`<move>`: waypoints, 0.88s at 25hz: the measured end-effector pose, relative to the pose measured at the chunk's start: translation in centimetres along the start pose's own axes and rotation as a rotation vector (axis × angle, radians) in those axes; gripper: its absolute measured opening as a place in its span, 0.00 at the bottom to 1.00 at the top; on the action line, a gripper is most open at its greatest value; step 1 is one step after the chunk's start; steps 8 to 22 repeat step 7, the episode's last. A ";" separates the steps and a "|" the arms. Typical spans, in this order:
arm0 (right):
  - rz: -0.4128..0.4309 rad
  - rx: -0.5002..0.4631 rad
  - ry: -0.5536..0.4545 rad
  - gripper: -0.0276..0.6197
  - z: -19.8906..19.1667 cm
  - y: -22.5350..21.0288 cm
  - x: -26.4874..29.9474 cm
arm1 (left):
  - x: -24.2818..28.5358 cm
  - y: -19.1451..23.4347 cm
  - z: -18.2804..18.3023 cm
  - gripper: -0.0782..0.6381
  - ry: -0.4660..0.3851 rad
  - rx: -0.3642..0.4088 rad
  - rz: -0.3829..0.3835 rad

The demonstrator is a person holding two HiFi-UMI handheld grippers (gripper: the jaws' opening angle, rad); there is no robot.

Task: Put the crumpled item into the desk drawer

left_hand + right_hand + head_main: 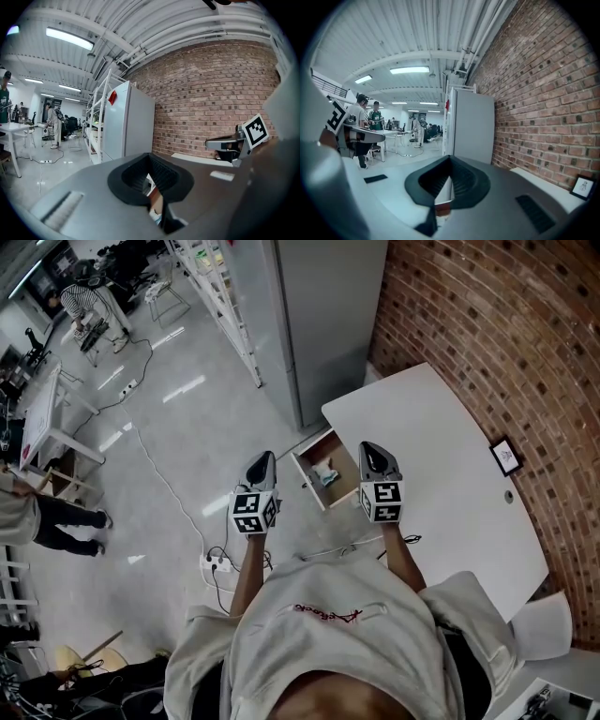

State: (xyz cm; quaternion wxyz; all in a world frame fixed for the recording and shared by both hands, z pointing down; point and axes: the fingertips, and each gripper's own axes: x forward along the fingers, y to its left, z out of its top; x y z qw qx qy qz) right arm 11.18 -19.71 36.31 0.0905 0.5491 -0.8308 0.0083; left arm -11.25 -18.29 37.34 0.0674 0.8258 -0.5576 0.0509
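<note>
Okay, scene: a person stands at a white desk (450,474) set along a brick wall (487,334), with one gripper in each hand.
Drawer: the drawer (305,463) is pulled open, sticking out of the desk edge that faces the grey cabinet (319,315), near that edge's far corner.
Crumpled item: the crumpled item (326,473), white with a teal bit, lies inside the drawer around the middle of its floor. No gripper touches it.
Left gripper: the left gripper (264,460) is held over the floor, just beside the drawer's outer front and not touching it. In the left gripper view, the left gripper (150,157) has its jaws together at the tips with nothing between them. A sliver of the drawer shows below the pads.
Right gripper: the right gripper (371,450) is held over the desk edge, just beside the drawer's desk-side wall. In the right gripper view, the right gripper (450,161) has its jaws fully together and is empty.
Desk top: bare except for a small picture frame (505,457) at the edge along the brick wall.
Floor: a power strip (217,563) with cables lies in front of the person.
Background: other people stand well apart, near a white table (37,418).
</note>
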 end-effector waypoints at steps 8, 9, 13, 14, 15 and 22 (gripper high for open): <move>0.005 -0.001 0.014 0.06 -0.6 0.1 -0.2 | -0.3 -0.3 -0.3 0.12 0.006 -0.010 0.005; 0.005 -0.001 0.014 0.06 -0.6 0.1 -0.2 | -0.3 -0.3 -0.3 0.12 0.006 -0.010 0.005; 0.005 -0.001 0.014 0.06 -0.6 0.1 -0.2 | -0.3 -0.3 -0.3 0.12 0.006 -0.010 0.005; 0.005 -0.001 0.014 0.06 -0.6 0.1 -0.2 | -0.3 -0.3 -0.3 0.12 0.006 -0.010 0.005; 0.005 -0.001 0.014 0.06 -0.6 0.1 -0.2 | -0.3 -0.3 -0.3 0.12 0.006 -0.010 0.005; 0.005 -0.001 0.014 0.06 -0.6 0.1 -0.2 | -0.3 -0.3 -0.3 0.12 0.006 -0.010 0.005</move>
